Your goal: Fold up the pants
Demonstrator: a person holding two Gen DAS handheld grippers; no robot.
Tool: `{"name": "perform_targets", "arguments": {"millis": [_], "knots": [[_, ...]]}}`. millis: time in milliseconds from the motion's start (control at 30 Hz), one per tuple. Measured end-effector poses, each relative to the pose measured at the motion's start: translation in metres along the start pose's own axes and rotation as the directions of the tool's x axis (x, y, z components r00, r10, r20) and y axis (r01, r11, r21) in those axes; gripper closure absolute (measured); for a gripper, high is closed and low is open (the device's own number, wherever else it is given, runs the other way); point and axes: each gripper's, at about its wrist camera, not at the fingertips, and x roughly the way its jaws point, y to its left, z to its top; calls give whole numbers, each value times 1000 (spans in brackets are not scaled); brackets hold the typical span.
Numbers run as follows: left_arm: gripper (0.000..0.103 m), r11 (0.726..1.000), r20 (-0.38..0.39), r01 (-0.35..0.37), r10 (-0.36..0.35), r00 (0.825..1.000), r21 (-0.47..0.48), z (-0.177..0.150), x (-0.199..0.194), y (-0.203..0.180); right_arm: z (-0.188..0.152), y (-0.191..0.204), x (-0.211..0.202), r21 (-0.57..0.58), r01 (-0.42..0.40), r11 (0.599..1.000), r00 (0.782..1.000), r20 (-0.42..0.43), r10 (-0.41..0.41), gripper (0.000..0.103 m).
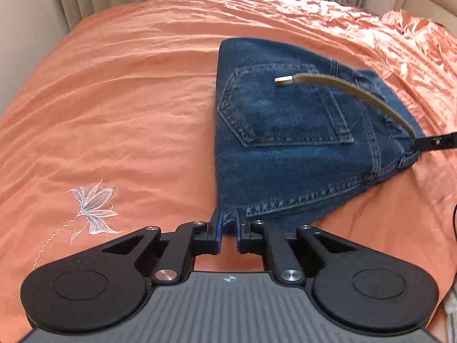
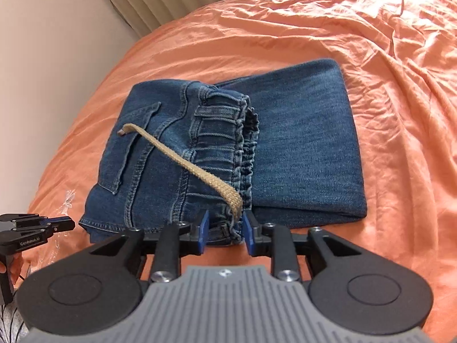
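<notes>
Nearest the lens, the left gripper [image 1: 227, 225] is seen with its blue-padded jaws slightly apart, astride the near corner of the folded blue denim pants [image 1: 285, 148]; whether cloth is actually pinched cannot be told. The right gripper [image 2: 225, 228] is seen with jaws apart at the elastic waistband [image 2: 222, 154], which lies between them ungripped. The pants rest on the orange bed sheet [image 1: 128, 100], at 1 o'clock in the left view. A tan woven drawstring [image 2: 185, 165] lies loose across the pocket. Denim is judged soft, moderately heavy, non-slippery; stacked layers should be taken at a seamed edge, drawstring excluded.
</notes>
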Motion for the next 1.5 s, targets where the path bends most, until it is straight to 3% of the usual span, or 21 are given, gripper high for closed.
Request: {"name": "perform_targets", "arguments": {"millis": [100, 233, 400, 533, 667, 800, 833, 967, 1167, 1233, 1367, 1500], "knots": [[83, 997, 44, 41, -38, 998, -64, 19, -7, 4, 15, -6, 0, 43, -50, 998, 999, 23, 49, 56], [80, 989, 79, 73, -63, 995, -129, 44, 5, 8, 34, -26, 21, 162, -107, 981, 994, 18, 105, 32], [80, 975, 68, 114, -102, 992, -191, 64, 32, 12, 43, -61, 60, 338, -198, 920, 976, -18, 217, 31], [80, 971, 48, 111, -103, 994, -210, 72, 54, 13, 47, -75, 81, 398, -260, 880, 958, -10, 287, 33], [80, 966, 38, 111, -105, 994, -235, 74, 68, 16, 50, -81, 96, 421, -284, 861, 947, -17, 321, 48], [80, 956, 50, 125, -115, 992, -264, 75, 72, 19, 48, -88, 102, 482, -343, 806, 921, 4, 390, 83], [80, 954, 55, 128, -118, 992, -271, 76, 72, 20, 50, -84, 98, 471, -350, 810, 920, 10, 392, 89], [80, 952, 73, 133, -117, 990, -277, 78, 69, 22, 81, -42, 69, 332, -330, 884, 939, 19, 343, 93], [80, 934, 122, 164, -131, 984, -317, 85, 58, 18, 165, 34, 9, 155, -333, 930, 942, 88, 323, 97], [80, 928, 144, 180, -139, 980, -326, 89, 54, 16, 190, 42, -15, 114, -312, 943, 946, 125, 298, 97], [80, 920, 172, 215, -166, 971, -328, 96, 50, 9, 197, 7, -30, 139, -191, 972, 977, 123, 175, 97], [80, 931, 161, 218, -176, 971, -294, 101, 57, -4, 148, -74, -3, 283, -44, 958, 999, 16, 41, 98]]}}
